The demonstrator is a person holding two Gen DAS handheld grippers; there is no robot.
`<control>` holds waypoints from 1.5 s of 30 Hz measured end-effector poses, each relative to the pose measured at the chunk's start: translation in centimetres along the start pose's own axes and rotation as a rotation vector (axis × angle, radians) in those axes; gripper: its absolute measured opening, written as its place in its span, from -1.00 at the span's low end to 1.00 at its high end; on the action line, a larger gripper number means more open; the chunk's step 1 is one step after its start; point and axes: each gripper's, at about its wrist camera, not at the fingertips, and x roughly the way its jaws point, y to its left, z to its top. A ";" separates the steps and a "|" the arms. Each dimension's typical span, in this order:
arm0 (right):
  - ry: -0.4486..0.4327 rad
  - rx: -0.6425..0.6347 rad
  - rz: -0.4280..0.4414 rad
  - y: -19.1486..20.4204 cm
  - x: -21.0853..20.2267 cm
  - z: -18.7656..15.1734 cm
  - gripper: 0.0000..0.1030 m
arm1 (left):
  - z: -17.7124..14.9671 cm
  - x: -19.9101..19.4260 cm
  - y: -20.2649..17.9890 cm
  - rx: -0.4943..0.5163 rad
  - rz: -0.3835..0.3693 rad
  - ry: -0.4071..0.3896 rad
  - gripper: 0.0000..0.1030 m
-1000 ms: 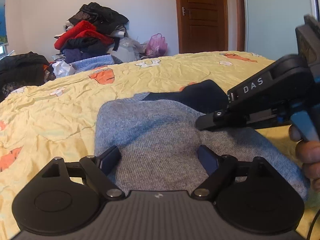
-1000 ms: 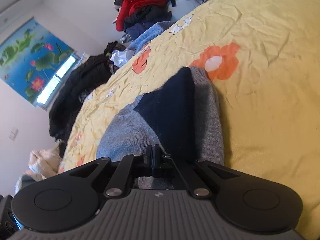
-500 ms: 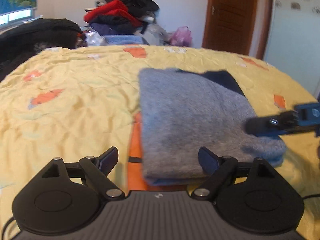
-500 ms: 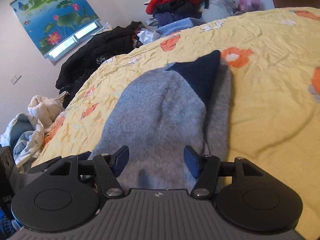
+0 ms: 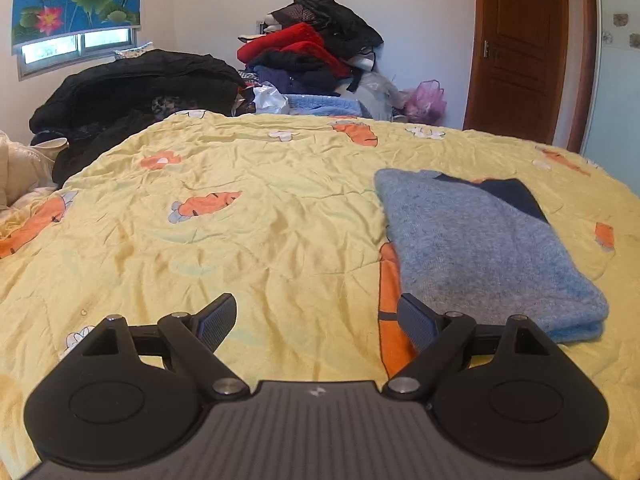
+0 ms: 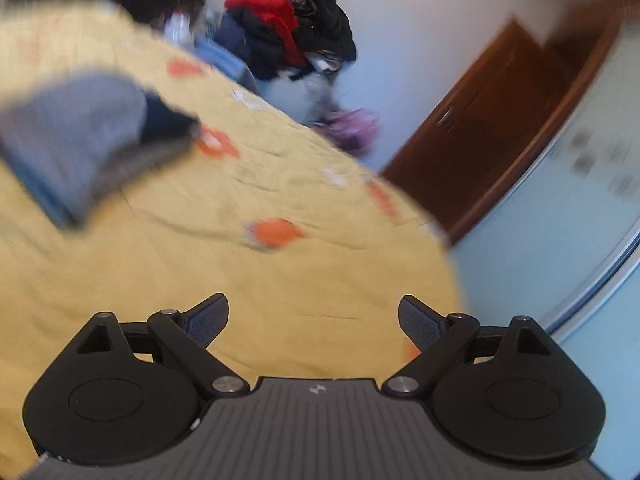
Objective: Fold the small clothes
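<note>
A folded blue-grey knit sweater (image 5: 484, 244) with a navy patch lies flat on the yellow carrot-print bedspread (image 5: 248, 216), to the right of my left gripper (image 5: 316, 320). My left gripper is open and empty, held above the bare bedspread, with its right finger close to the sweater's near left corner. In the blurred right wrist view the sweater (image 6: 76, 140) lies at the far left. My right gripper (image 6: 314, 320) is open and empty, over the bedspread (image 6: 200, 272) near the bed's right edge.
A pile of red, black and navy clothes (image 5: 316, 56) stands against the far wall. Black jackets (image 5: 132, 92) lie at the bed's far left. A wooden door (image 5: 524, 48) and a pale wardrobe (image 6: 560, 208) are on the right.
Both grippers have let go of the sweater and pulled back from it. The left view swung left, the right gripper swung right toward the bed edge. The right gripper went from shut to open.
</note>
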 end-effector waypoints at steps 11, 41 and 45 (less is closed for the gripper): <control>0.151 0.525 0.557 6.8 4.4 3.7 0.87 | -2.7 1.8 -6.0 0.104 -0.074 0.110 0.71; 0.196 0.612 0.296 13.5 5.7 6.6 1.00 | -3.0 3.8 -6.2 0.045 -0.039 0.140 1.00; 0.192 0.612 0.293 13.6 5.7 6.5 1.00 | -3.0 3.7 -6.2 0.046 -0.038 0.137 1.00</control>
